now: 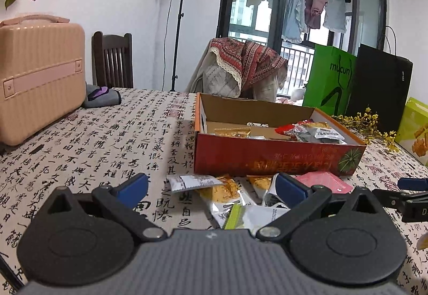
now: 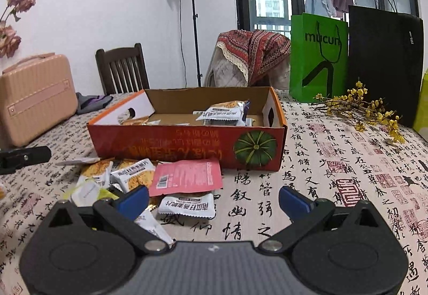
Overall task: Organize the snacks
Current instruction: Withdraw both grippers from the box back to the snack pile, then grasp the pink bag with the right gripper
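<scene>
An open red cardboard box (image 1: 267, 158) (image 2: 187, 145) stands on the table with several snack packets inside. More packets lie loose in front of it: white and orange packets (image 1: 227, 196) (image 2: 133, 174), a pink packet (image 1: 323, 181) (image 2: 187, 177), and a white packet (image 2: 187, 205). My left gripper (image 1: 211, 188) is open and empty, low over the loose packets. My right gripper (image 2: 214, 198) is open and empty, with the white packet between its fingers' line. The right gripper also shows at the right edge of the left wrist view (image 1: 409, 196).
A pink case (image 1: 40, 75) (image 2: 34, 97) stands at the far left. Green (image 2: 318, 56) and black (image 2: 385, 59) paper bags and a yellow flower sprig (image 2: 361, 107) sit at the right. Chairs stand behind the table. The tablecloth (image 2: 321, 174) bears calligraphy.
</scene>
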The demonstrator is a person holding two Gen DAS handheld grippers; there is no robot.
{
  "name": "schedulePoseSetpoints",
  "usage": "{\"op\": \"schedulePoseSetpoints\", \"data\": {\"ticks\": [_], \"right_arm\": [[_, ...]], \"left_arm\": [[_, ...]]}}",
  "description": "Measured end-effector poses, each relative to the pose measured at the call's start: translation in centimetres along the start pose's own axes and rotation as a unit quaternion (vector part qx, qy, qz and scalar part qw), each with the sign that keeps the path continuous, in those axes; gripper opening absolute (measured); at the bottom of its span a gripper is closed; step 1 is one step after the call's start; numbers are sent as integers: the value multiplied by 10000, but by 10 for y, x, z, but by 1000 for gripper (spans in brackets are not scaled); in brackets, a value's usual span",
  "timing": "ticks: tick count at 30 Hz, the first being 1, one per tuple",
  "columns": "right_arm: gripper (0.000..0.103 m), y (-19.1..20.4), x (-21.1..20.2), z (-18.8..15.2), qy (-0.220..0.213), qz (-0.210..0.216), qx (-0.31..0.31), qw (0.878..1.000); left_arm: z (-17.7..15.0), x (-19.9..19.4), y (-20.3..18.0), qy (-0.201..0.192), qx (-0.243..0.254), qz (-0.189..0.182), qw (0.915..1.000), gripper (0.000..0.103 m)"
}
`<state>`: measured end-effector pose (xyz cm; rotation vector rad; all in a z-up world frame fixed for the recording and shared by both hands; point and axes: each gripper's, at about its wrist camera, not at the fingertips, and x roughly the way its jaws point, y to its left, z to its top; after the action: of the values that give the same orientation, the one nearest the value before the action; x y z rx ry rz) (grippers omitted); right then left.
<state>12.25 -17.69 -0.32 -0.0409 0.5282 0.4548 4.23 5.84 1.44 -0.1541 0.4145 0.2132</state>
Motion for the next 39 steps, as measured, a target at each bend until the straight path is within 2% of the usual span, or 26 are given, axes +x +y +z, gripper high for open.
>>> {"op": "schedulePoseSetpoints", "data": {"ticks": [7, 13, 23, 29, 34, 39], "right_arm": [[103, 9, 18, 10, 178, 1, -229, 9996], [103, 19, 53, 25, 557, 102, -441, 9974], [103, 45, 94, 28, 1100, 115, -1063, 9882], [103, 39, 107, 28, 1140, 346, -922, 9886], [95, 36, 109, 26, 1067, 547, -989, 9878], [92, 36, 105, 24, 946, 580, -1039, 9884]], "left_arm": [[-1, 1, 8, 28, -90, 47, 9999, 103], [-3, 0, 17, 37, -206, 78, 9998, 103], [-7, 0, 32, 78, -365, 147, 9992, 103], [-10, 2, 36, 121, -444, 137, 9988, 103], [-12, 1, 38, 127, -486, 142, 9986, 103], [-12, 1, 39, 149, -510, 159, 9985, 103]]}}
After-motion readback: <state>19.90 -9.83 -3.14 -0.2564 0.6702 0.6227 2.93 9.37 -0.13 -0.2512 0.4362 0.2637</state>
